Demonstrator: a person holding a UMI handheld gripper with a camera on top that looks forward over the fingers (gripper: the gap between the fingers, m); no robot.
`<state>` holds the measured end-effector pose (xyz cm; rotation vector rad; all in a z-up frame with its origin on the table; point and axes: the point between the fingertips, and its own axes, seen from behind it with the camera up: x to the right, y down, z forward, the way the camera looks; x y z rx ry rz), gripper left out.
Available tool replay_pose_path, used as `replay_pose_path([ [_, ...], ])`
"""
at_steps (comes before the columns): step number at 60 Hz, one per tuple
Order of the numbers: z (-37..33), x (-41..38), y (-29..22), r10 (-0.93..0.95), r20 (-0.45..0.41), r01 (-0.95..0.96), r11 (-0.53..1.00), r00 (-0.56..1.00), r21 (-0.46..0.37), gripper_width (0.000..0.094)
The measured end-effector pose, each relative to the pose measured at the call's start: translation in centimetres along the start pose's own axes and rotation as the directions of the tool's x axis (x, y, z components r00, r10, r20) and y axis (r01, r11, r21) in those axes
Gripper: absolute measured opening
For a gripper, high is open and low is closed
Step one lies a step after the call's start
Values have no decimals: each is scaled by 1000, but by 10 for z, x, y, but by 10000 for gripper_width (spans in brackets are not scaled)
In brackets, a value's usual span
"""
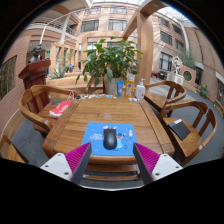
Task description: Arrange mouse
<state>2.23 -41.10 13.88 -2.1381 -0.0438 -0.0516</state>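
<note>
A dark mouse (110, 137) lies on a blue mouse mat (109, 138) near the front of a slatted wooden table (80, 125). My gripper (112, 160) hovers just short of the mat's near edge, above the table's front edge. Its two fingers, the left pink pad (77, 157) and the right pink pad (147, 157), stand wide apart and open with nothing between them. The mouse sits just ahead of the fingers, centred between their lines.
A potted plant (110, 62) and two bottles (139, 90) stand at the table's far end. A red item (61, 107) lies at the left side. Wooden chairs (35, 105) flank the table; a dark object (180, 128) rests on the right chair. Buildings rise behind.
</note>
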Motion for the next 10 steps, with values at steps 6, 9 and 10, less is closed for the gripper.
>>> replay_pose_path([
  [6,-5,-5,3,-11,10,11,1000,1000,-1,854],
  [9,-6,-6,3,-12,13,12,1000,1000,-1,854],
  [10,-7,-7,3,-11,16,11,1000,1000,-1,855],
])
